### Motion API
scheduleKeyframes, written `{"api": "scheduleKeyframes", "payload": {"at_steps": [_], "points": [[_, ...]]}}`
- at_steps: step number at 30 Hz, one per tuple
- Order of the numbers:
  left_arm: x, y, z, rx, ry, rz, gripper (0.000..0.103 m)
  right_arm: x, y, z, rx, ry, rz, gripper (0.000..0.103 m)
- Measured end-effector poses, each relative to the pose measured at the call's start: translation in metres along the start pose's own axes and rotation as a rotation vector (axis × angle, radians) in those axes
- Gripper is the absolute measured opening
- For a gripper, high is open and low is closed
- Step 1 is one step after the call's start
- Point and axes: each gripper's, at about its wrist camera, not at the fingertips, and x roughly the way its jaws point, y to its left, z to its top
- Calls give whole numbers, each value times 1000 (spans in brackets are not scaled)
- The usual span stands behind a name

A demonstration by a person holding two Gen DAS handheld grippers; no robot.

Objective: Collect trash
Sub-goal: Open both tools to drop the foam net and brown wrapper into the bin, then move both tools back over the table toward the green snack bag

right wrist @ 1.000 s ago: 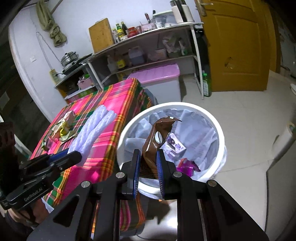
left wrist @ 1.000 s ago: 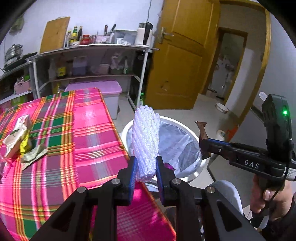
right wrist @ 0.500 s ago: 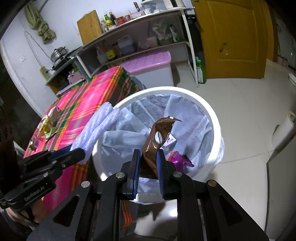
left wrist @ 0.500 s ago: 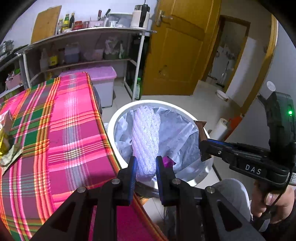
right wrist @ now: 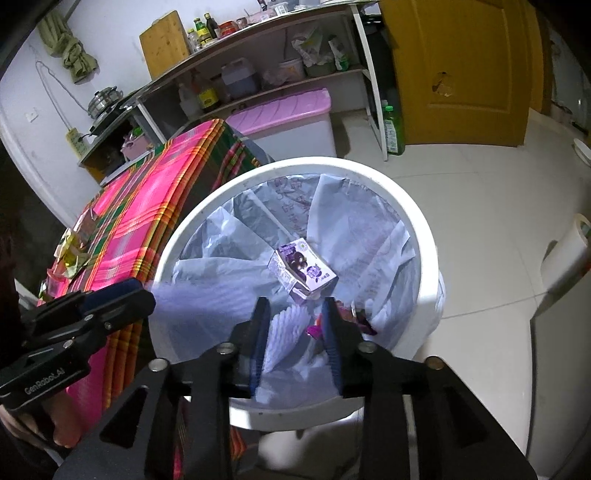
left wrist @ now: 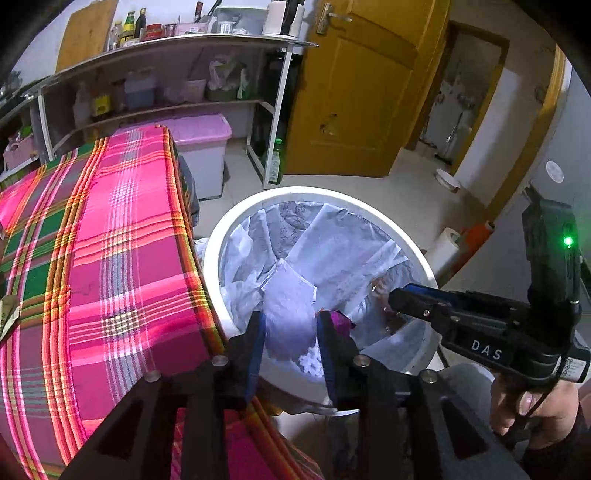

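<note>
Bin (right wrist: 424, 229) mouth lying open beneath both hand-held grippers; table (left wrist: 122, 258) edge crowding its left rim; floor (right wrist: 480, 192) beyond staying open for passage.

Plaid pink-green tablecloth (left wrist: 110, 266) covers the table, its edge just beside the bin. Behind the table: storage box with a pink lid (right wrist: 284, 107) on the floor, under a 2-tier metal shelf (left wrist: 177, 40). Shelf top carries bottles (left wrist: 131, 26), a wooden cutting board (right wrist: 164, 42) leaning on the wall, and assorted jars. Green bottle (right wrist: 392, 129) stands on the floor by the shelf leg. Yellow wooden door (left wrist: 354, 92) stands open. Steel pot (right wrist: 105, 99) sits on a side stand. Tiled floor (right wrist: 480, 206), pale.
</note>
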Motion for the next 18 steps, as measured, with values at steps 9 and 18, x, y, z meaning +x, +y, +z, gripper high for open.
{"api": "scheduleKeyframes", "payload": {"at_steps": [9,18], "points": [[-10,0,1,-7,-27,-17,32,-17,7,1,-19,-38,1,32],[-38,3,-5,-32,-82,-19,32,-44,23,-1,-52,-85,18,32]]}}
